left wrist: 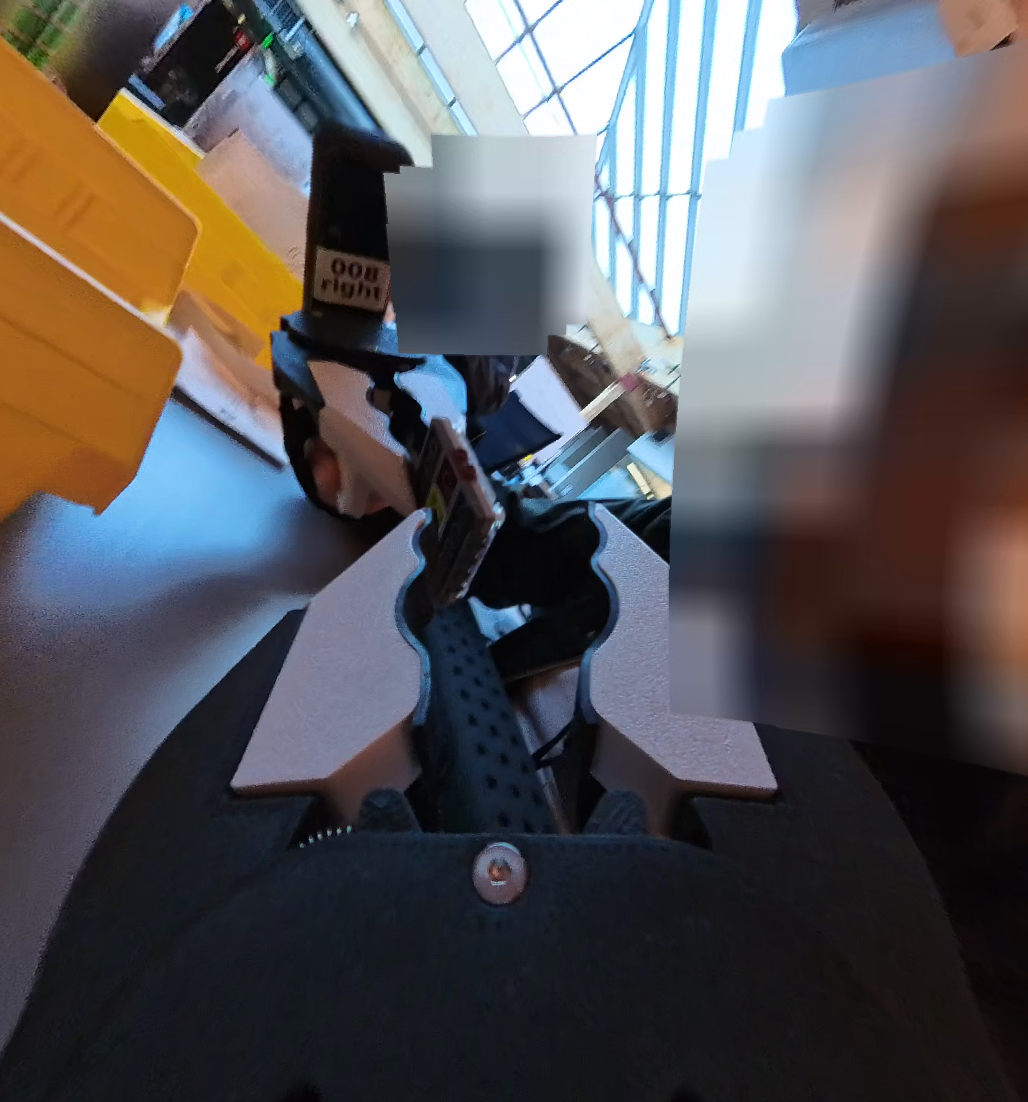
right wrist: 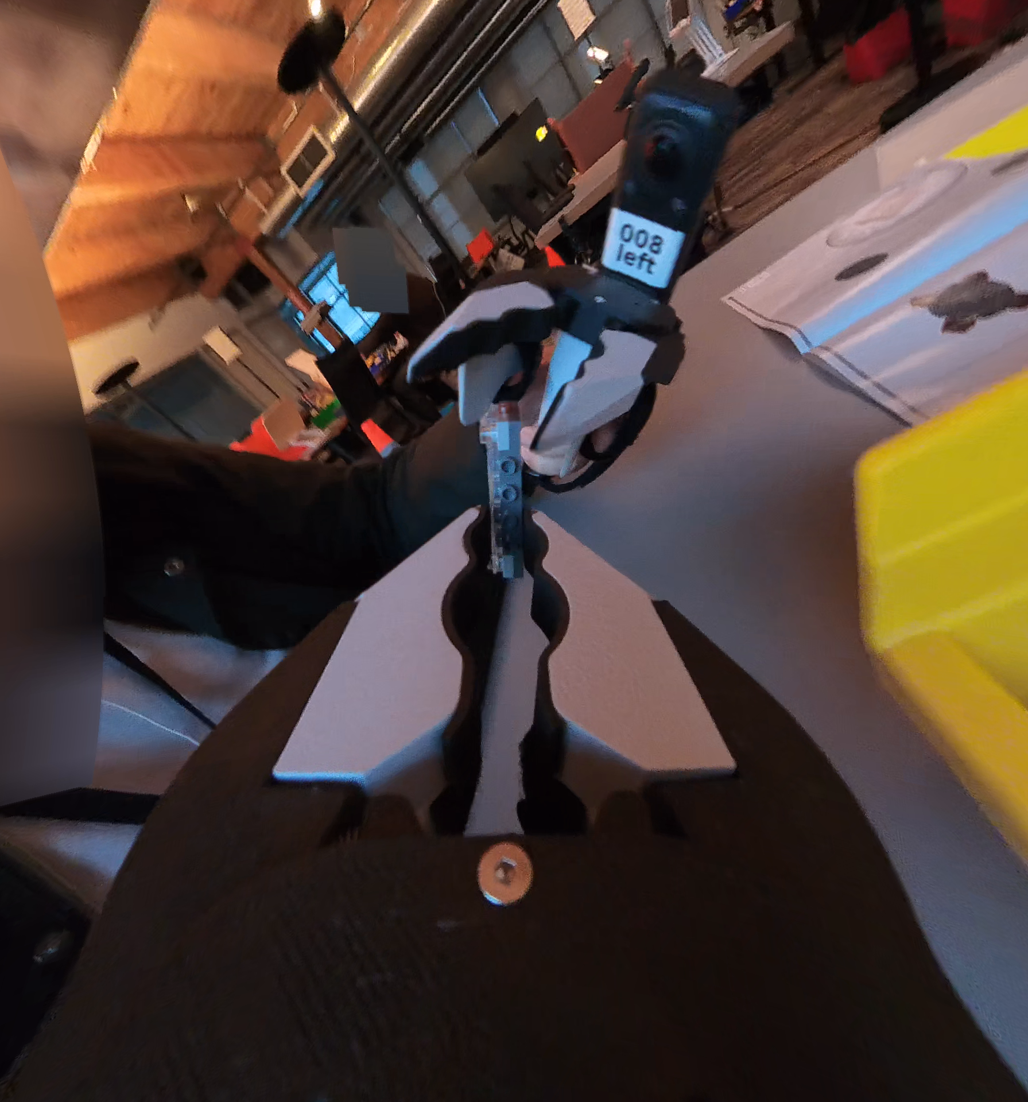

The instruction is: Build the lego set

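Observation:
A flat grey lego assembly (left wrist: pixel 454 513) with red studs and a yellow tile is held in the air between the two grippers. In the right wrist view it shows edge-on (right wrist: pixel 506 507). My right gripper (right wrist: pixel 508 525) is shut on its near end; it also shows in the left wrist view (left wrist: pixel 407 453). My left gripper (left wrist: pixel 511 525) is open, with a wide gap between the jaws. The far end of the assembly lies between them, close to the left finger. In the right wrist view the left gripper (right wrist: pixel 511 411) faces me, its jaws spread around the assembly's tip.
Yellow bins stand on the grey table (left wrist: pixel 141 596), at the left in the left wrist view (left wrist: pixel 64 286) and at the right in the right wrist view (right wrist: pixel 964 536). A white printed sheet or box (right wrist: pixel 917 298) lies behind. A dark sleeve (right wrist: pixel 261 536) is at the left. My two grippers' fingertips are within a few centimetres of each other.

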